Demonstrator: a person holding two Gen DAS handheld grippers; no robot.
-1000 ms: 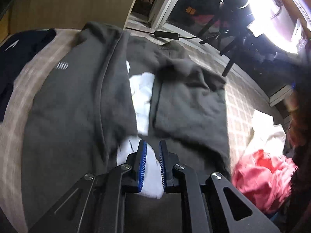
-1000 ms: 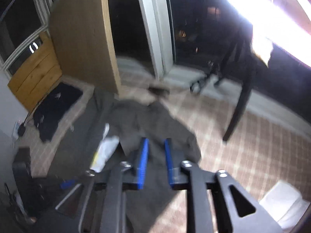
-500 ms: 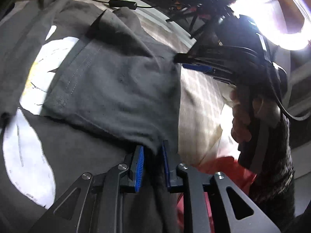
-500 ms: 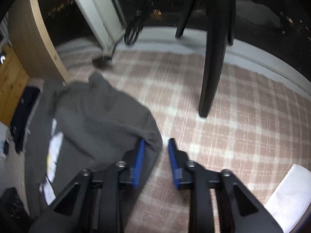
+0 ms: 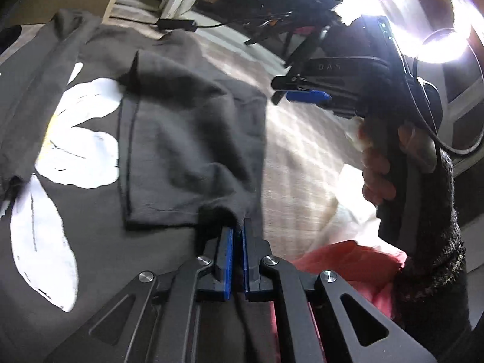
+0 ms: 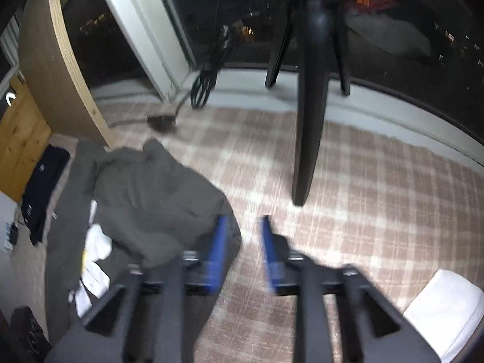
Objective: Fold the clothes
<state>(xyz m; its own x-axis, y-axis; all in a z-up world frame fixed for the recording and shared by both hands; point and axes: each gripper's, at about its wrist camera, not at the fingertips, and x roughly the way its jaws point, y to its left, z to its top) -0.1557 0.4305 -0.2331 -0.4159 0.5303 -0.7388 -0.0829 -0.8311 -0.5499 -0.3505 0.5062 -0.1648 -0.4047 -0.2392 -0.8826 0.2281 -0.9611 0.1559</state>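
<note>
Sleeve now flipped inward over grey shirt [image 5: 169, 139], both hands dropped low. Left gripper [image 5: 237, 242] clamped on shirt's side edge; right gripper [image 6: 242, 236] jaws opening, nothing between, fabric let go. Side fold looks landed. Shirt flat on checked rug [image 6: 363, 205]; tripod [image 6: 311, 90], dark window behind, pink garment [image 5: 348, 260] beside.

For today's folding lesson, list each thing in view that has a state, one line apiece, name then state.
Grey shirt: lying flat, right side folded over the white print.
Left tongs: shut on the grey shirt's folded edge.
Right tongs: opening, nothing between them.
Pink garment: crumpled, unfolded.
Dark garment: laid flat.
</note>
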